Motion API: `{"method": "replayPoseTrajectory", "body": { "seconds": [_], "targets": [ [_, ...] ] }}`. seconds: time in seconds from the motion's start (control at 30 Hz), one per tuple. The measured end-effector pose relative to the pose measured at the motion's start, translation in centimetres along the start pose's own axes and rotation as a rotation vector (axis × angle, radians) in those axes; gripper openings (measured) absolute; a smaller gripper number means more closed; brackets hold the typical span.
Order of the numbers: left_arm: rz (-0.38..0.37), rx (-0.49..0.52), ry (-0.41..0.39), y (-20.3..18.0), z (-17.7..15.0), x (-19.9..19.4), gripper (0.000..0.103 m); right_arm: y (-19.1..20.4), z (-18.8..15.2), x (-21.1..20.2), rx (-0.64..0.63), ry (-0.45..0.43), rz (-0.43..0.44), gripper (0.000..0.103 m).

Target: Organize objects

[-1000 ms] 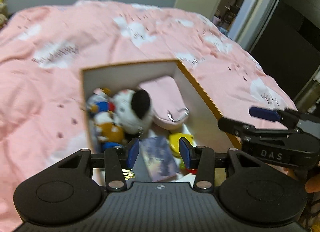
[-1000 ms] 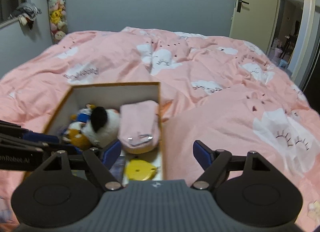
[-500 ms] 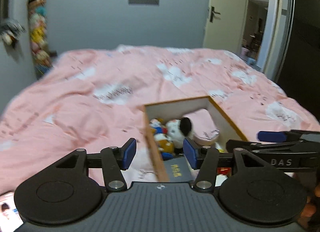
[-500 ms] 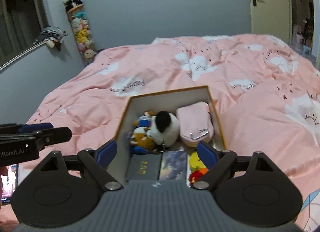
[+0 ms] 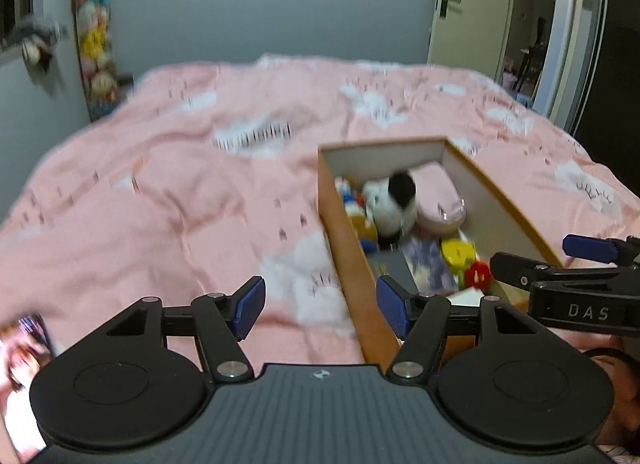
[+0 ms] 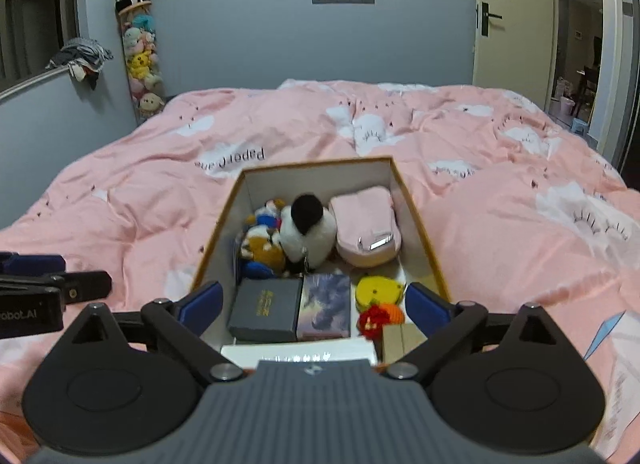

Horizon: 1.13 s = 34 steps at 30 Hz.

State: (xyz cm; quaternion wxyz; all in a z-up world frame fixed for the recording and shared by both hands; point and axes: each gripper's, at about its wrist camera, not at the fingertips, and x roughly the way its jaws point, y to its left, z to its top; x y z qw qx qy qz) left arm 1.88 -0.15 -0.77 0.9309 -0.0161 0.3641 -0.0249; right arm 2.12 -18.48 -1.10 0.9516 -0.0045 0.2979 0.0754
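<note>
An open cardboard box [image 6: 316, 162] with white inner walls lies on the pink bed. Inside are a white plush with a black head [image 6: 308, 232], a pink pouch [image 6: 366, 228], small colourful plush toys [image 6: 262, 248], a dark grey case [image 6: 266, 310], a purple booklet [image 6: 326, 306], a yellow toy [image 6: 376, 292] and a red-orange toy [image 6: 376, 318]. My right gripper [image 6: 314, 302] hovers over the box's near end, jaws opening, nothing between them. My left gripper [image 5: 320, 302] hangs by the box's left wall [image 5: 348, 264], jaws opening, holding nothing.
The pink duvet [image 6: 160, 192] spreads all around the box. A photo card [image 5: 24, 364] lies at the bed's near left, and printed paper [image 6: 624, 344] at the near right. A column of plush toys [image 6: 140, 60] hangs on the far wall; an open door [image 6: 512, 16] stands far right.
Both grippers have drawn back from the box and their jaws have widened. The left view swung left and upward, so the box now sits to its right.
</note>
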Motion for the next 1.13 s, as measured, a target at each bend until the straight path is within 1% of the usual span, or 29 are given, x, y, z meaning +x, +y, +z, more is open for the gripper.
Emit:
{"method": "replayPoseTrajectory", "body": {
  "seconds": [0.07, 0.13, 0.2, 0.3, 0.37, 0.57, 1.13],
  "targets": [
    [-0.007, -0.012, 0.033, 0.3, -0.6, 0.8, 0.074, 0.2, -0.7, 0.7, -0.012, 0.020, -0.001, 0.098],
    [-0.013, -0.019, 0.060, 0.5, -1.2, 1.3, 0.074, 0.5, -1.3, 1.4, -0.051, 0.031, -0.008, 0.098],
    [-0.023, -0.023, 0.080, 0.7, -1.4, 1.8, 0.074, 1.3, -1.7, 1.7, -0.110, 0.024, -0.025, 0.098],
    [-0.023, -0.028, 0.105, 0.7, -1.7, 2.3, 0.074, 2.0, -2.2, 2.0, -0.157, 0.027, -0.013, 0.098],
    [-0.025, -0.033, 0.114, 0.8, -1.9, 2.4, 0.074, 1.9, -2.3, 2.2, -0.150, 0.036, -0.004, 0.098],
    [-0.026, -0.042, 0.111, 0.9, -1.9, 2.2, 0.074, 0.5, -2.3, 2.6, -0.063, 0.060, 0.015, 0.098],
    [-0.019, -0.024, 0.092, 0.5, -1.7, 1.8, 0.074, 0.2, -2.4, 2.9, -0.037, 0.085, 0.033, 0.098]
  ]
}}
